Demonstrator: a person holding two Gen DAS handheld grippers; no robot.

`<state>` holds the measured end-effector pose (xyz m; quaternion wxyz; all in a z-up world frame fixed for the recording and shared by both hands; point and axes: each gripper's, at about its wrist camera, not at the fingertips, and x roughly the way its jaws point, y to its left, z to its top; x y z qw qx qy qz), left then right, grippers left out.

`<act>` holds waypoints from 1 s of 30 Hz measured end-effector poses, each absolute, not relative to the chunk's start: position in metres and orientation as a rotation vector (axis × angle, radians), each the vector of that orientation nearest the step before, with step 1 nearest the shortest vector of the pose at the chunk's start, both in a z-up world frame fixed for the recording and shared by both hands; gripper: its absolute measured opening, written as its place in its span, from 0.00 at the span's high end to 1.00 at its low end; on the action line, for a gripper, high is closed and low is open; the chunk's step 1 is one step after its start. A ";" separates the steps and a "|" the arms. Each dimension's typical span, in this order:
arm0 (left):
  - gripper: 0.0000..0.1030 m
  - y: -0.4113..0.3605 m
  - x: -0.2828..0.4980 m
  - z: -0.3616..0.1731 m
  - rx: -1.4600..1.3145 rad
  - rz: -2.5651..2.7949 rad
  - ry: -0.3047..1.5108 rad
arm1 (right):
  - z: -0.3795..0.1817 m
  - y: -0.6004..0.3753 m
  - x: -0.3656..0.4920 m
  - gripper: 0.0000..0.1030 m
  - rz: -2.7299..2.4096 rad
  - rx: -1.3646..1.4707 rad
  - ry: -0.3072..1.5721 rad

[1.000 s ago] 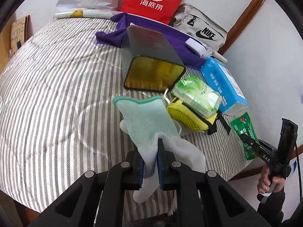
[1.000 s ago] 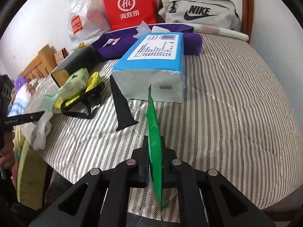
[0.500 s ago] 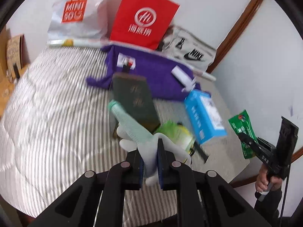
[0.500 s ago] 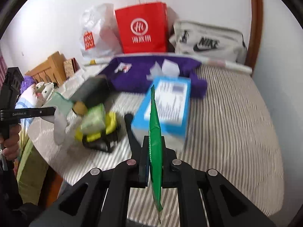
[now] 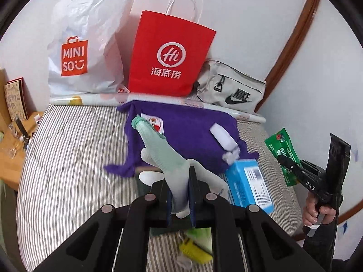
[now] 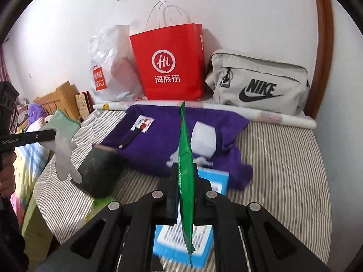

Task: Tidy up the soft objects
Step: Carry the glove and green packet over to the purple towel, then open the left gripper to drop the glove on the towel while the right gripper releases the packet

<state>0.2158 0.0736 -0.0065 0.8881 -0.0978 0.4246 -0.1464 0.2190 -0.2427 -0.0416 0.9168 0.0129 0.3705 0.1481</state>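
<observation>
A red paper bag (image 5: 170, 59) stands at twelve o'clock against the wall, a white plastic bag (image 5: 86, 43) at eleven, a grey pouch (image 5: 231, 90) at one.

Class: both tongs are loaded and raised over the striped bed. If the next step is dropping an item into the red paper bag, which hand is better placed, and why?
Probably the right. Its tongs pinch the thin green packet, which lines up almost directly with the red paper bag. The left tongs hold a floppy glove, with the bag off-centre in their view.

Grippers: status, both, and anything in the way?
Left gripper shut on glove. Right gripper shut on green packet. Both held above the bed; nothing blocking.
</observation>
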 end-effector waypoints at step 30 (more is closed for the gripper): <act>0.89 0.040 0.388 -0.087 -0.209 -0.329 1.070 | -0.122 -0.200 0.376 0.93 0.410 0.137 1.022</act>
